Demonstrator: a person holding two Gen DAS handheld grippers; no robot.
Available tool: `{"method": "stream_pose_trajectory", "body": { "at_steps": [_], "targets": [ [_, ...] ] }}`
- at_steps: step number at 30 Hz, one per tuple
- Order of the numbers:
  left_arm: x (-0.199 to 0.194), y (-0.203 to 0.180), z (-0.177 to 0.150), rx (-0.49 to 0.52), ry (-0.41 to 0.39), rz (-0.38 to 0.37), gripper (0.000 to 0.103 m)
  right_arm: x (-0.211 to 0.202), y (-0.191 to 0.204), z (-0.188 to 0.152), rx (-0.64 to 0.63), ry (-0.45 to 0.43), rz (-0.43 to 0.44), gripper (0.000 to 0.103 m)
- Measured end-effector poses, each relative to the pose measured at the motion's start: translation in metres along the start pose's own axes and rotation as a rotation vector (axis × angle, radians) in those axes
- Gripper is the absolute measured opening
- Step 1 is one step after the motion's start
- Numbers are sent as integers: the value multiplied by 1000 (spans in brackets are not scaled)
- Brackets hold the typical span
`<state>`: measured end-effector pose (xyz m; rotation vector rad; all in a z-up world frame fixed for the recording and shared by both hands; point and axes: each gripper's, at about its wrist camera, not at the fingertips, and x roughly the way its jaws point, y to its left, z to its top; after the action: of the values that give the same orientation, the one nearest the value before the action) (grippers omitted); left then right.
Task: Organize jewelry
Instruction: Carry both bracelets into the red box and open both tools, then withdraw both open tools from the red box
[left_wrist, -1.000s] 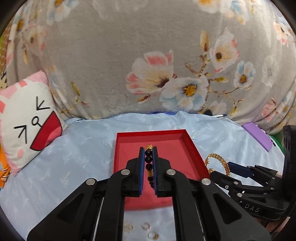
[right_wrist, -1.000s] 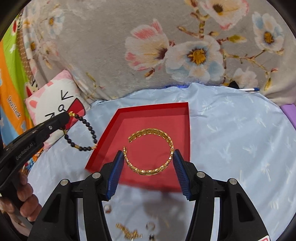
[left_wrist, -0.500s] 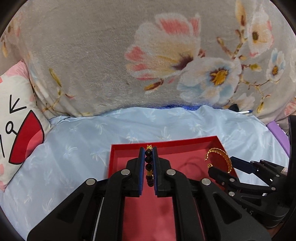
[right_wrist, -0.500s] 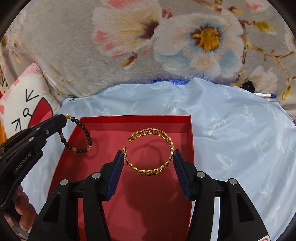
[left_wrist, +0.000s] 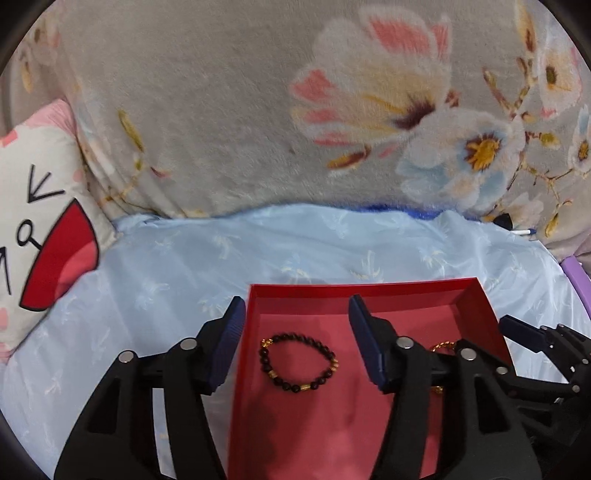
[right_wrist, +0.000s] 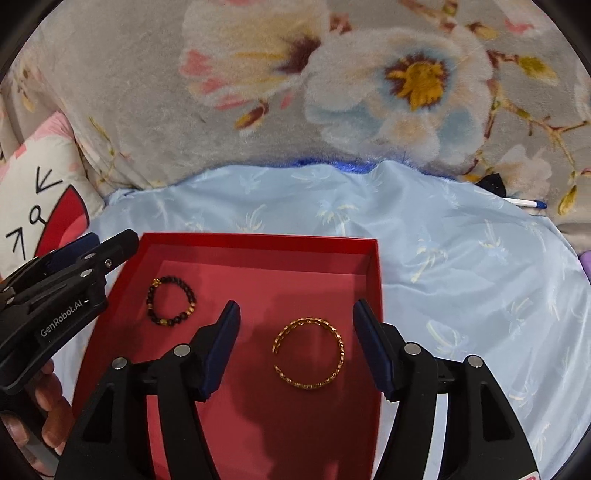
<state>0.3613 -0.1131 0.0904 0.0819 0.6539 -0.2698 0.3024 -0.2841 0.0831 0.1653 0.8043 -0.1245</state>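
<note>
two bracelets down in the red tray

the dark beaded bracelet with gold spacers lies flat on the floor of the shallow red cardboard tray, toward its left side. the open gold chain-link bangle lies to its right, well apart from it. the left gripper and the right gripper each hover over their piece with jaws spread wide, gripping nothing. both visible pieces look placed; whether more jewelry waits outside the tray on the pale blue satin sheet cannot be told from here
</note>
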Motion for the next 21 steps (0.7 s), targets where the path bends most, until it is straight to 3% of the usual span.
{"method": "stream_pose_trajectory", "body": {
  "at_steps": [6, 12, 21],
  "targets": [
    [-57, 14, -17, -34, -33, -15, 59, -58, -8, -31, 42, -44, 73, 65],
    [-116, 24, -75, -56, -14, -18, 60, -122, -5, -103, 49, -63, 136, 70],
    [-176, 25, -194, -72, 79, -31, 61, -181, 12, -238, -16, -26, 23, 72]
  ]
}}
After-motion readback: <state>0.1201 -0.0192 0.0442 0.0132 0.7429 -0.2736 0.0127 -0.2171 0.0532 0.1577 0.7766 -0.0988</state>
